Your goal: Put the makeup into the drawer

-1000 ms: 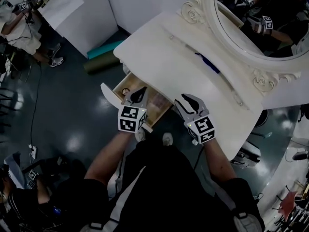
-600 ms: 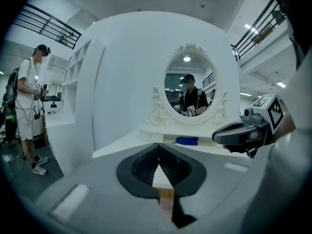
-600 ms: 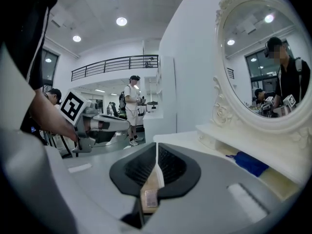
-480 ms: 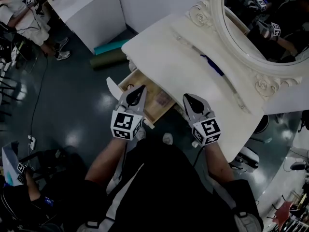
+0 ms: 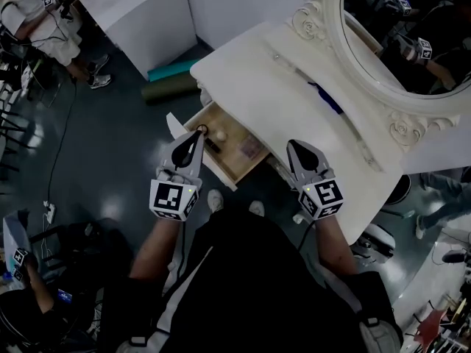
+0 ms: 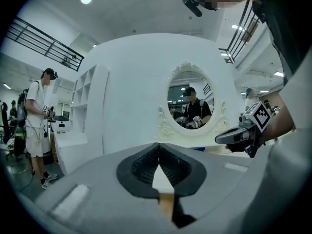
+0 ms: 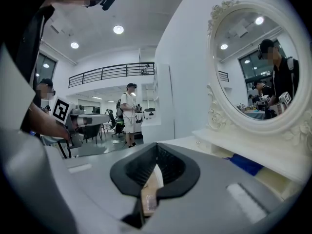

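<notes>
The wooden drawer of the white dressing table stands pulled out. Inside it lie a small round pale item, a dark item and a pinkish flat case. My left gripper is shut and empty, its tips over the drawer's left end. Shut and empty too, my right gripper hovers at the table's front edge, right of the drawer. In the left gripper view the jaws meet, pointing level at the mirror. The right gripper view shows closed jaws with nothing between them.
A slim blue item lies on the tabletop below the oval mirror. Rolled mats lie on the floor left of the table. People stand at the far left, with chairs and cables around them.
My left gripper has drawn back to the left and toward me, uncovering the items in the drawer. Both grippers have risen a little. The right one stays by the table's edge.
</notes>
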Demonstrator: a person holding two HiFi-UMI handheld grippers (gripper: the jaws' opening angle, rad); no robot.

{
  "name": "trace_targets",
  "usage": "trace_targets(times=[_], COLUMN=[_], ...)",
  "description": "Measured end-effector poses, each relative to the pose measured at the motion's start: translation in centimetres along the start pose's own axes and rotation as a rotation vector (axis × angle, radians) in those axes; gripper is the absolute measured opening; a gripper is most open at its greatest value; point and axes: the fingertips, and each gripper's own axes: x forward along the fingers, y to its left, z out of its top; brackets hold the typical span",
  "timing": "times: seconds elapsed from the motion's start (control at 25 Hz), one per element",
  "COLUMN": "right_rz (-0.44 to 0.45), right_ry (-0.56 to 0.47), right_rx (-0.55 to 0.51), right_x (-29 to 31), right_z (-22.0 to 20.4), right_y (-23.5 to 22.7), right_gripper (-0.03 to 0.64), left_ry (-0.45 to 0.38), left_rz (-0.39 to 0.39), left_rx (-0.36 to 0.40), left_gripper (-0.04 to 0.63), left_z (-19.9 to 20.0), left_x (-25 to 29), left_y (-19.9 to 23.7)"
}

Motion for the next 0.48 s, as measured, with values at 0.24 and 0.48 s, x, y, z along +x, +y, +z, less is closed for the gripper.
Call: trace_targets(times=[0.24,0.48], right_rz=[0.011,0.024], right_ry=[-0.022,-0.027], right_rx=[-0.005,-0.009], right_x=[-0.6,-0.9], right_z=[0.6,0.5], right_y=[0.2,0.4], right_gripper=[0.0,0.0], left_ry=[-0.018,-0.021], left_rz=[0.049,0.082], left_rx=[-0.035,-0.044], left_gripper=[0.003,0.003], left_z=[0.1,-0.2], left_x=[-1.8,-2.8], left_y=[0.0,-0.1])
